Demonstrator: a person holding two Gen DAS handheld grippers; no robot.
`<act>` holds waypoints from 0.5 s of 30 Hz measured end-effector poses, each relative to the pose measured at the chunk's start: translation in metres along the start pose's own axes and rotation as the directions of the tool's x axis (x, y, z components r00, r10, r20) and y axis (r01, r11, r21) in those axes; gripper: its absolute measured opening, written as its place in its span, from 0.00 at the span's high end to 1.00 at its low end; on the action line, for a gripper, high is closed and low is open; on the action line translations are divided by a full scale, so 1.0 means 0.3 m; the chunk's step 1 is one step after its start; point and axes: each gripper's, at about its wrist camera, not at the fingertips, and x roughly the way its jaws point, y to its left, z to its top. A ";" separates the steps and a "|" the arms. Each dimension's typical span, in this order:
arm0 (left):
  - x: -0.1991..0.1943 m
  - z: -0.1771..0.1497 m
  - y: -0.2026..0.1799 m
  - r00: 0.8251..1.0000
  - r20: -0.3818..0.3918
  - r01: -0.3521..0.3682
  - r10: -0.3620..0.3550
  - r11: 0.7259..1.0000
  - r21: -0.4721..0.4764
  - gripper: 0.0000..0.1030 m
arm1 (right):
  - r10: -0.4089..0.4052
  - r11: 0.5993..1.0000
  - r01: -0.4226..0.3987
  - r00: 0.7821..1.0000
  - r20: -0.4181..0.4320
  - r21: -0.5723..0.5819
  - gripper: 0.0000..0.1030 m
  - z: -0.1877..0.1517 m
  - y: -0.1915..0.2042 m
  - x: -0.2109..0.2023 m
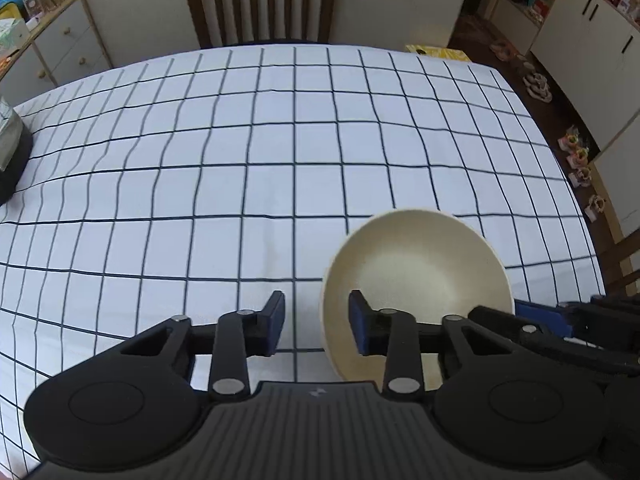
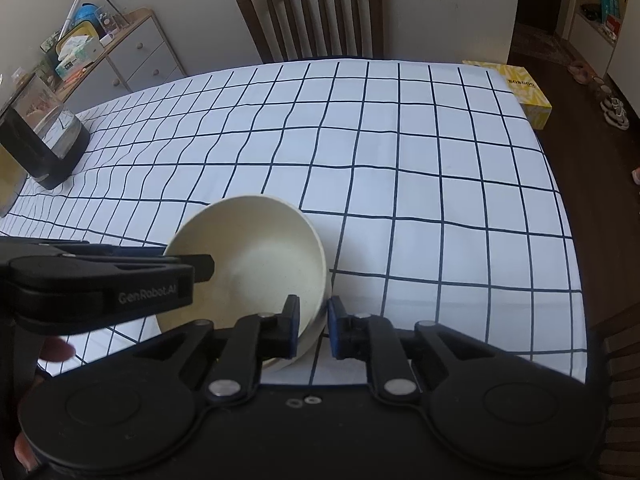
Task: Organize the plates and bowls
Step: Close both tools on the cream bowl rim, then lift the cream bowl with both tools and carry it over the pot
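Bowl (image 2: 256,256): cream, empty, mouth up, on the gridded tablecloth (image 1: 240,160). It lies lower centre-left in the right wrist view and lower right in the left wrist view.

Right gripper (image 2: 314,328): narrow, closed on the bowl's near-right wall, one pad inside and one outside. No gap can be seen at either pad.

Left gripper (image 1: 316,320): partly open and straddling the bowl's left rim. Its right pad is inside the bowl; its left pad stands clear of the outer wall, with cloth showing between them. This is not a grip.

Edges and room:
- The cloth is bare across the middle and upper frame in both views.
- Table's far edge: a wooden chair (image 1: 260,0) is pushed against it at upper centre.
- Table's right edge falls to dark floor. A yellow box (image 2: 520,88) sits at the upper right corner.
- Left side: a clear container on a black base (image 2: 48,136) stands at middle left, well apart from the bowl.

Hidden or unclear:
- The bowl's near wall and foot are covered by the gripper bodies.
- A second pale rim shows under the bowl at lower centre of the right wrist view. I cannot tell whether another bowl is nested below.
- The person's fingertips (image 2: 56,350) show at lower left, the rest cut off.
- The clutter on the drawer cabinet (image 2: 140,60) at upper left is too small to make out.
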 end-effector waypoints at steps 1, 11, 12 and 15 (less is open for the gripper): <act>0.001 -0.004 -0.005 1.000 0.002 0.004 -0.004 1.000 -0.004 0.73 | -0.002 1.000 0.002 1.000 0.000 0.000 0.86 -0.001 0.001 -0.001; 0.003 -0.049 -0.037 1.000 -0.010 0.000 0.000 1.000 0.031 0.93 | -0.045 0.999 0.045 0.999 0.007 -0.029 0.95 -0.022 0.030 -0.017; -0.001 -0.055 -0.040 1.000 -0.007 -0.001 0.001 0.999 0.037 0.94 | -0.045 0.999 0.045 0.999 0.007 -0.028 0.95 -0.024 0.030 -0.020; -0.023 -0.071 -0.046 1.000 0.000 -0.005 0.005 0.999 0.053 0.94 | -0.052 0.998 0.053 0.999 0.013 -0.034 0.96 -0.034 0.036 -0.032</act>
